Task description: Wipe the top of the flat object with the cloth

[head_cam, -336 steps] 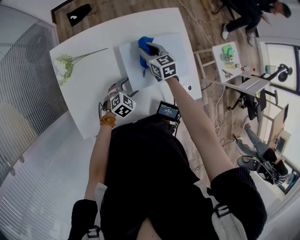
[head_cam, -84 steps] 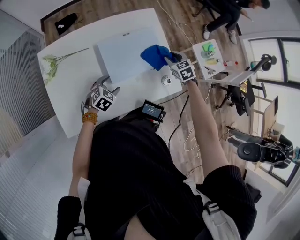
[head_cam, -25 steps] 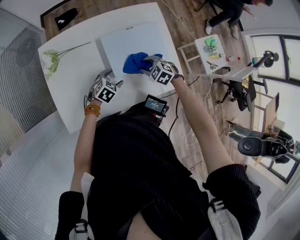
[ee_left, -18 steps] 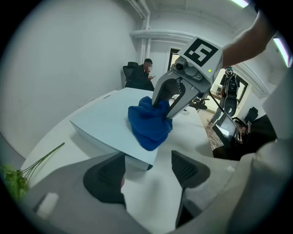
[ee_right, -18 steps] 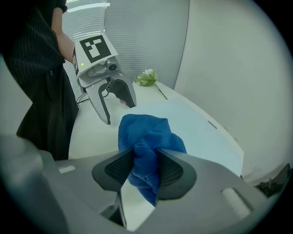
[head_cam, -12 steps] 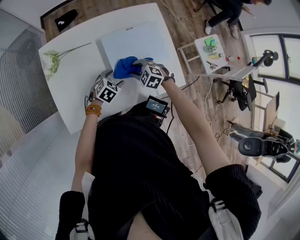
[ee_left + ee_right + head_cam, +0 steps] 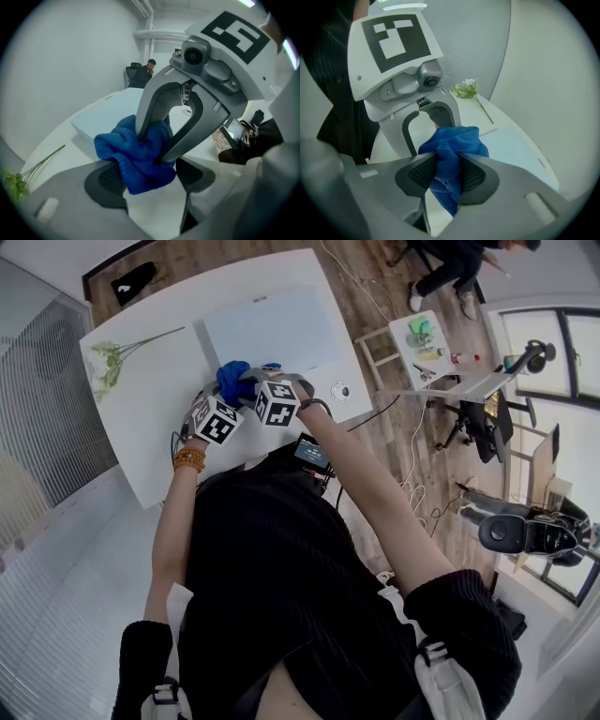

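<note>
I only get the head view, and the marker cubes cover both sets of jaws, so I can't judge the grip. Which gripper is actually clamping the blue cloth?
Observer: The right gripper. Its jaws have just been closing, and its pads press on the blue cloth from both sides.
Operator: Is the left one on it too?
Observer: No. The left gripper has its jaws apart. The cloth's lower end hangs between them, unclamped.
</note>
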`<state>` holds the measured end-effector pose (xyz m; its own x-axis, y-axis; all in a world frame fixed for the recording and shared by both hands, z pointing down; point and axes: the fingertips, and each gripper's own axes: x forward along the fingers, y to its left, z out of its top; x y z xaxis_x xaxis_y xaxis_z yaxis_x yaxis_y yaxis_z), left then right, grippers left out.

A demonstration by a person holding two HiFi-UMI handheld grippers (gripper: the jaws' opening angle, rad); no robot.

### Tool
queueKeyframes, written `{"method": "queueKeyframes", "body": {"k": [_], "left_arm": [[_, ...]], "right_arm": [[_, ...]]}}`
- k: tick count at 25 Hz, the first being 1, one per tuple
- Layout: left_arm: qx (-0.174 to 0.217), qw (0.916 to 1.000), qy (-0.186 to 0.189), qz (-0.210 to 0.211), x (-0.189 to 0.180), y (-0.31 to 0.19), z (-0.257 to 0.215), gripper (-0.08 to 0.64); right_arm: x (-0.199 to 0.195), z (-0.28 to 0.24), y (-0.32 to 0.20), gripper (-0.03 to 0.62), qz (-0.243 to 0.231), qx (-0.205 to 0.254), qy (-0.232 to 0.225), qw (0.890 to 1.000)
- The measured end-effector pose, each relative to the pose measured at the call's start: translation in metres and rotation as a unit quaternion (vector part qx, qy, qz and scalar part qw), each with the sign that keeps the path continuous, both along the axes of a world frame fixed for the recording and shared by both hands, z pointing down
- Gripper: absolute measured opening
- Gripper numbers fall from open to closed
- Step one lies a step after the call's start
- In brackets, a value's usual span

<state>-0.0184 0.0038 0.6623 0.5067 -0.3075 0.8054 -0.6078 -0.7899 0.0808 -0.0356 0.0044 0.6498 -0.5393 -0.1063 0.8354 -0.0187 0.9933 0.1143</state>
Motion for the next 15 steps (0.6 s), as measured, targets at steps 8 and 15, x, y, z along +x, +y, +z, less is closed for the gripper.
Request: {"method": "queueKeyframes", "body": {"k": [8, 15], "left_arm": [[0.028, 0.9994, 0.005, -0.018, -0.009, 0.001, -0.011, 0.333], [0.135, 0.9799, 0.121, -0.083, -0.046, -0.021, -0.112, 0.331]], "right_arm": [[-0.015, -0.023, 0.000, 0.118, 0.087, -0.064, -0.087, 0.990], [-0.004, -0.149, -0.034, 0.109, 0.196, -0.011, -0.272, 0.942]]}}
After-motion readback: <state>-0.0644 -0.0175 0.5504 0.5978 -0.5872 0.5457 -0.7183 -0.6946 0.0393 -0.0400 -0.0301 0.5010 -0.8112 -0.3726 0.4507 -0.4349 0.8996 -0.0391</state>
